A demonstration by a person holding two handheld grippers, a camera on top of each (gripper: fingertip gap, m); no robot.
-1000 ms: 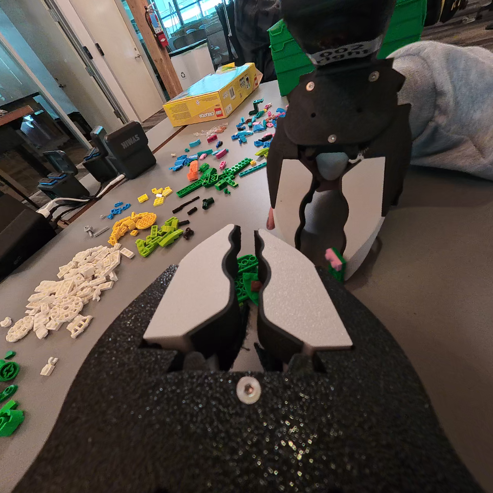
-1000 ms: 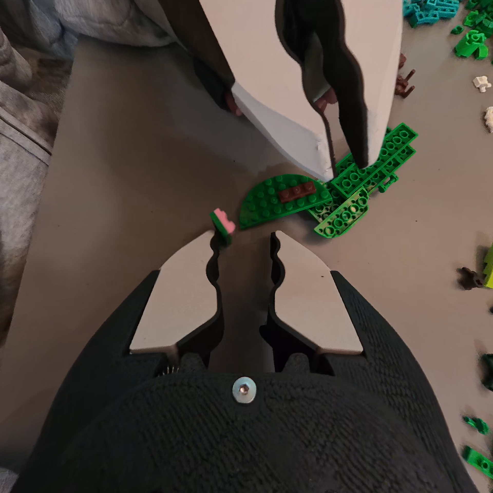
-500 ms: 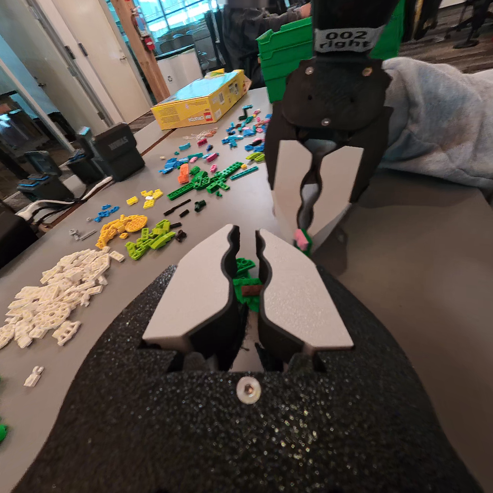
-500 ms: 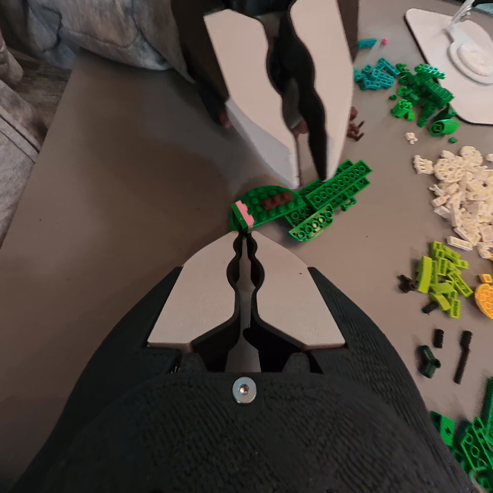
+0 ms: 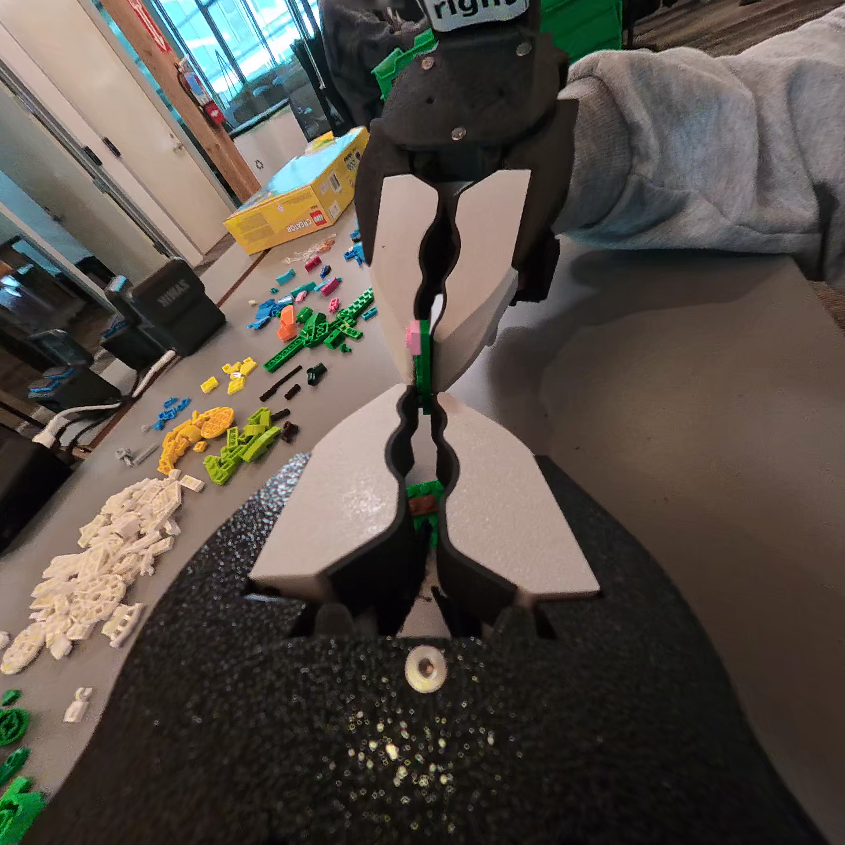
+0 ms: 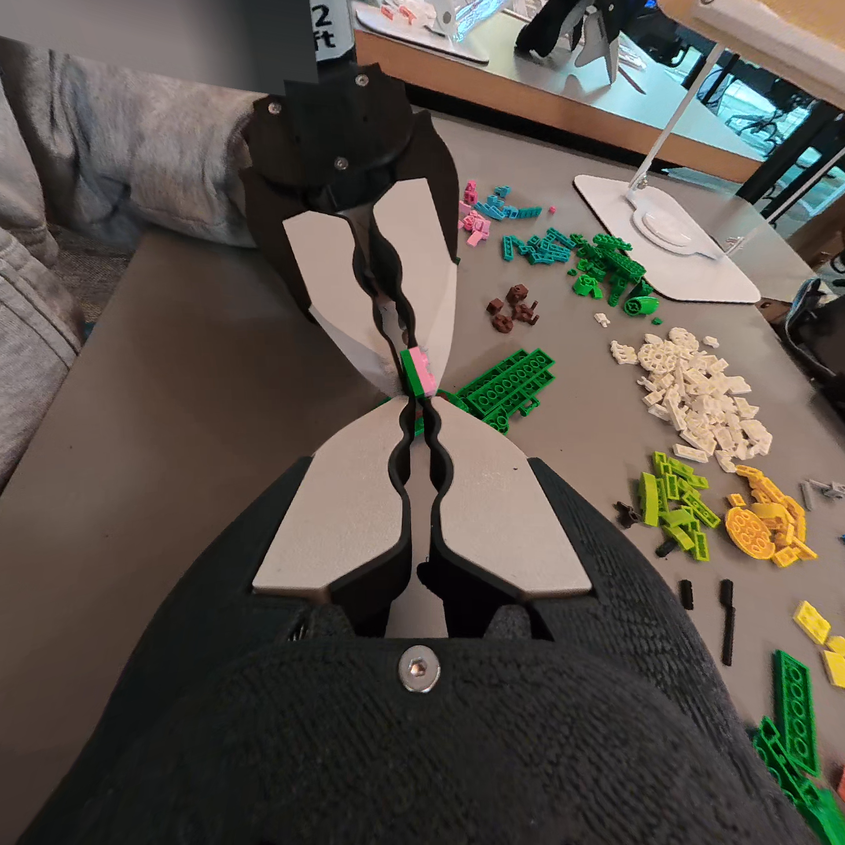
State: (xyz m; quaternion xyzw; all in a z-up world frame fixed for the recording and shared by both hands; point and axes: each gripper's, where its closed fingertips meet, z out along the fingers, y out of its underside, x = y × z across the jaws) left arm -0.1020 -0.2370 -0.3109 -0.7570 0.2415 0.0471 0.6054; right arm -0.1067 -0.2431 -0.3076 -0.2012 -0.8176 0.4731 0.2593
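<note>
My right gripper is shut on a small green plate with a pink piece on it and holds it upright above the table. In the left wrist view the right gripper comes down from above with the plate. The plate's free end stands between the fingertips of my left gripper, whose jaws stand narrowly apart. The left gripper also shows in the right wrist view. A green plate assembly with a brown piece lies on the table below both grippers.
Sorted brick piles lie on the grey table: white, lime, yellow, brown, teal and green. A white lamp base stands beyond them. A yellow box lies far off. Grey sleeves are nearby. My two grippers' fingertips are within a few centimetres of each other.
My right gripper closed on the green-and-pink piece on the table and lifted it. My left gripper rose off the green assembly, and the piece now stands between its fingertips.
</note>
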